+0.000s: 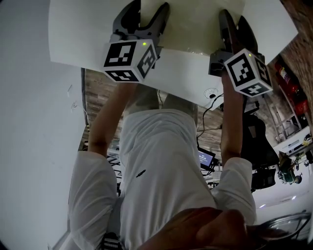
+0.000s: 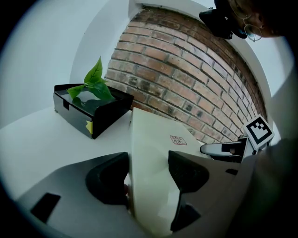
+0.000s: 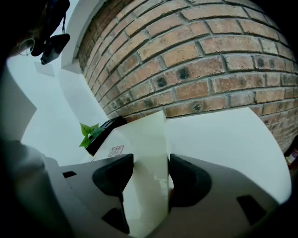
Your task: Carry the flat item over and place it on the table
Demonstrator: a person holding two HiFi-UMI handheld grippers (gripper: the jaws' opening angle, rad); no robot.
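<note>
The flat item is a cream board with a small red label. It is held over the white table near the brick wall. My left gripper is shut on one edge; the board fills the gap between its jaws at the left gripper. My right gripper is shut on the opposite edge, where the board is pinched at the right gripper. Whether the board touches the table I cannot tell.
A black tray holding a green leafy sprig stands on the table by the brick wall. It also shows beyond the board as the tray. A person in a white shirt fills the lower head view. A red extinguisher is at right.
</note>
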